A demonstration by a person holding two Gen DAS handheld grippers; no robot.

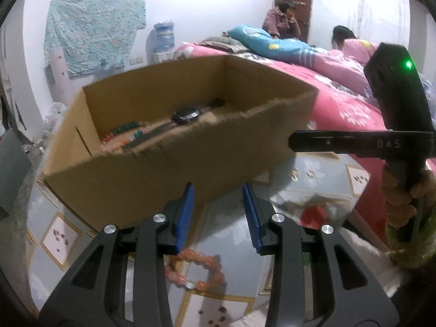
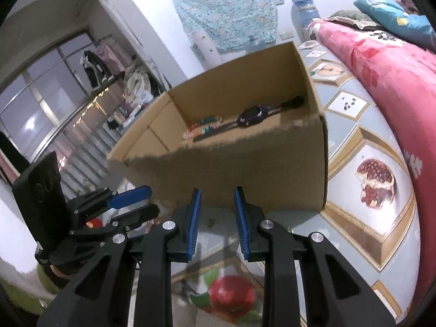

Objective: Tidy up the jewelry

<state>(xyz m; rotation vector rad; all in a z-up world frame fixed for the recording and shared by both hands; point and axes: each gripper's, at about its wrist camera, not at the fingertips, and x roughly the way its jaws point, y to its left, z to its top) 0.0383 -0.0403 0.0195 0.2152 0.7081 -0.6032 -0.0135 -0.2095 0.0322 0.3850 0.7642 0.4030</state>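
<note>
Left wrist, bracelet (image 1: 196,269) beneath open left gripper (image 1: 219,199)

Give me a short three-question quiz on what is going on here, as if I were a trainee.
1. True or false: the watch lies inside the cardboard box.
2. What lies on the table under the left gripper?
A. a pink bead bracelet
B. a spoon
C. a key
3. Is either the left gripper or the right gripper holding anything?

Key:
1. True.
2. A.
3. No; both sets of jaws stand apart with nothing between them.
</note>
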